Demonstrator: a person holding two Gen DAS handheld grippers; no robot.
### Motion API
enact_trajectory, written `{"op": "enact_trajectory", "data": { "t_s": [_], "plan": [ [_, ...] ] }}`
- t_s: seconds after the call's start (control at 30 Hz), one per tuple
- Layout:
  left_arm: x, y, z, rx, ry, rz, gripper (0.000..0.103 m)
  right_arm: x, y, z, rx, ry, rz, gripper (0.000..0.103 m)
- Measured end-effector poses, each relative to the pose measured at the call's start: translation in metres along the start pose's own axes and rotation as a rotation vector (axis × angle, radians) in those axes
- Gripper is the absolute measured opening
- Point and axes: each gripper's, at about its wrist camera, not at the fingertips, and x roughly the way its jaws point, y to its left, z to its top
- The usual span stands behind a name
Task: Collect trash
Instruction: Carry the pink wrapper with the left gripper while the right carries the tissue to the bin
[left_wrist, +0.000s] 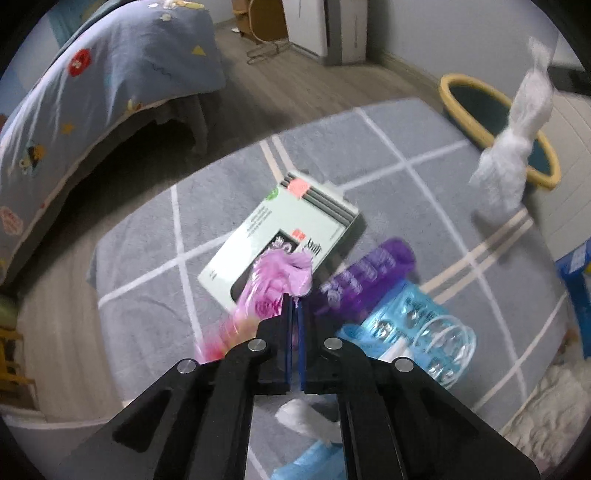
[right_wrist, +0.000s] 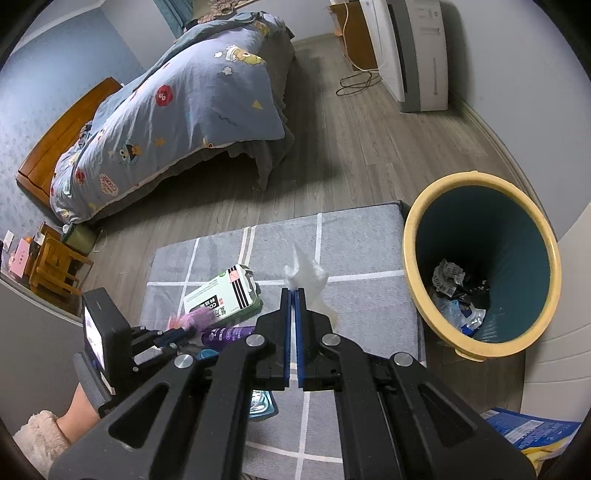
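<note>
Down on the grey grid-lined rug (right_wrist: 351, 258), the left gripper (left_wrist: 294, 300) is pinching a crinkly pink wrapper (left_wrist: 280, 277), fingers closed on it, beside a flat pale box (left_wrist: 284, 236) and purple pouch (left_wrist: 365, 273). The right gripper (right_wrist: 294, 291) is clamping soft white tissue (right_wrist: 306, 275) near the round yellow-rimmed bin (right_wrist: 413, 236), with bare rug between them.

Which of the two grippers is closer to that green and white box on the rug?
Left. The left gripper hangs right at the box, clutching a pink wrapper; the right gripper is farther off, toward the bin.
</note>
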Motion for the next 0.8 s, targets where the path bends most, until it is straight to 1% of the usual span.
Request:
{"op": "enact_trajectory", "data": {
  "t_s": [0.07, 0.17, 0.27, 0.4, 0.5, 0.6, 0.8],
  "plan": [
    [-0.009, 0.001, 0.003, -0.013, -0.034, -0.01, 0.002, -0.001, 0.0, 0.001, 0.001, -0.004, 0.003, 0.002],
    [-0.034, 0.003, 0.011, -0.033, -0.113, -0.033, 0.002, -0.003, -0.001, 0.003, 0.012, -0.013, 0.015, 0.002],
    [-0.067, 0.003, 0.022, -0.066, -0.213, -0.097, 0.002, -0.008, -0.001, 0.006, 0.019, -0.025, 0.028, 0.002],
    [-0.1, -0.007, 0.037, -0.063, -0.298, -0.156, 0.002, -0.015, -0.005, 0.01, 0.034, -0.043, 0.041, 0.002],
    [-0.114, -0.024, 0.051, -0.04, -0.33, -0.19, 0.002, -0.021, -0.014, 0.016, 0.058, -0.06, 0.051, 0.002],
    [-0.12, -0.042, 0.065, -0.006, -0.341, -0.212, 0.002, -0.028, -0.025, 0.023, 0.076, -0.081, 0.047, 0.002],
    [-0.11, -0.083, 0.099, 0.085, -0.33, -0.22, 0.002, -0.042, -0.062, 0.031, 0.146, -0.123, 0.031, 0.002]
  ]
}}
